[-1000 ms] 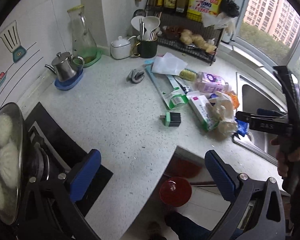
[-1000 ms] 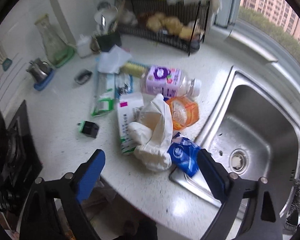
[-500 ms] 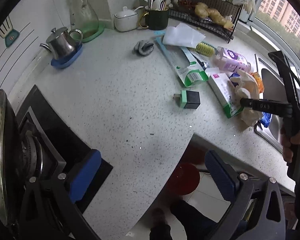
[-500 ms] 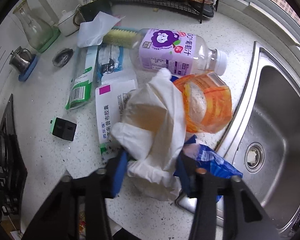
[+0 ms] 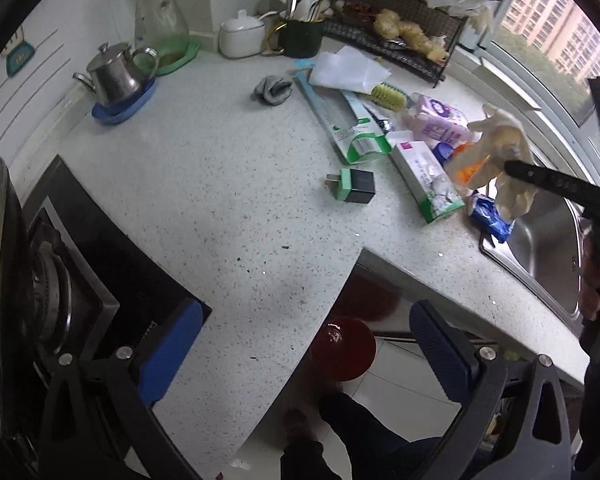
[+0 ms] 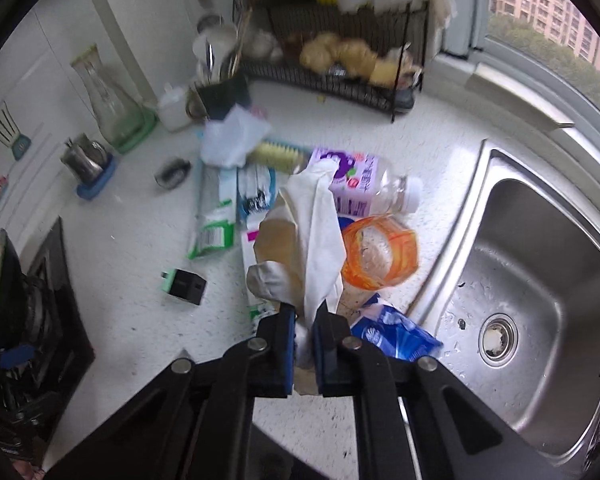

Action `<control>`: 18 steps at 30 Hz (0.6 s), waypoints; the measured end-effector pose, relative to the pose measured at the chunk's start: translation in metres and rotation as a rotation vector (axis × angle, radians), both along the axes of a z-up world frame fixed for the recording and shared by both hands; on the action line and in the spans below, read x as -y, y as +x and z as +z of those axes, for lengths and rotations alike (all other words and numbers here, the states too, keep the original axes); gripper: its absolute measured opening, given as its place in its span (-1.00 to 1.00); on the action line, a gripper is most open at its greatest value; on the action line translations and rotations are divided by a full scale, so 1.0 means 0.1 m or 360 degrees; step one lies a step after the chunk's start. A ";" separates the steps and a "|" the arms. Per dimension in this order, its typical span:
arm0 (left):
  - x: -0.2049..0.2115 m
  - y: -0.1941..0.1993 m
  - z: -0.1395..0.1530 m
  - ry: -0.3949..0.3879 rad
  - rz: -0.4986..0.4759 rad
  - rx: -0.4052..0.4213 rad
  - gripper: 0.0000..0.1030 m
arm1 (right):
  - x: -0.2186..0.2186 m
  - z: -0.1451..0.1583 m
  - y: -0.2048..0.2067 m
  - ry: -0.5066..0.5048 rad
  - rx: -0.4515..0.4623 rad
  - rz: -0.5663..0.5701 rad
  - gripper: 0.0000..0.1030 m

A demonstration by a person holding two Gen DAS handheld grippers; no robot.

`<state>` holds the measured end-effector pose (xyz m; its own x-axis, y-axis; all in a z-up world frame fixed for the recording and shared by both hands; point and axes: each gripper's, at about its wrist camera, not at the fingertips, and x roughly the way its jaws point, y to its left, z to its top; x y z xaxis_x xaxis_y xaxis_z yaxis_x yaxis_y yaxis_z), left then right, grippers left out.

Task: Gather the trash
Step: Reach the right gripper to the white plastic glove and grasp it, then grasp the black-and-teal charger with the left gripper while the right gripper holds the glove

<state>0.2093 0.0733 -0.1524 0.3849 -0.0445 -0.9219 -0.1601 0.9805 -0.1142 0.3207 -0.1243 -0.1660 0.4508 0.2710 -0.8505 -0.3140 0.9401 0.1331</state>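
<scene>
My right gripper is shut on a crumpled white plastic bag and holds it lifted above the counter; the bag also shows in the left wrist view, hanging from the right gripper. Below it lie an orange plastic cup, a blue wrapper, a purple-label bottle, a white carton and a green toothpaste box. My left gripper is open and empty over the counter's front edge.
A steel sink is at the right. A green-black plug, grey cloth, kettle and black rack sit on the counter. A stove is at left. A red bin stands on the floor below.
My right gripper closed on the white bag and lifted it off the counter. My left gripper stayed open and shifted its view slightly.
</scene>
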 end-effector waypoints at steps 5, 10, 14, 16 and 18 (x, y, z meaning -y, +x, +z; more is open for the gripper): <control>0.03 0.07 0.07 -0.0037 -0.0029 0.0039 1.00 | 0.20 0.22 -0.31 0.0029 0.0085 -0.0073 -0.87; 0.12 0.36 -0.04 -0.0025 -0.0057 0.0030 1.00 | 0.40 0.37 -0.45 -0.0011 0.0147 -0.0143 -0.88; 0.21 0.69 -0.16 -0.0019 -0.0072 0.0020 1.00 | 0.61 0.43 -0.44 -0.0037 0.0167 -0.0214 -0.88; 0.27 0.88 -0.25 0.0016 -0.0077 0.0007 1.00 | 0.71 0.43 -0.42 -0.0044 0.0174 -0.0243 -0.88; 0.32 1.06 -0.36 0.0060 -0.0057 -0.0022 1.00 | 0.83 0.42 -0.37 -0.0041 0.0162 -0.0271 -0.88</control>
<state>0.3150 0.0415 -0.1885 0.3712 -0.0228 -0.9283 -0.1263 0.9892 -0.0748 0.2841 -0.2069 -0.1241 0.5725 0.1620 -0.8037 -0.1607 0.9834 0.0837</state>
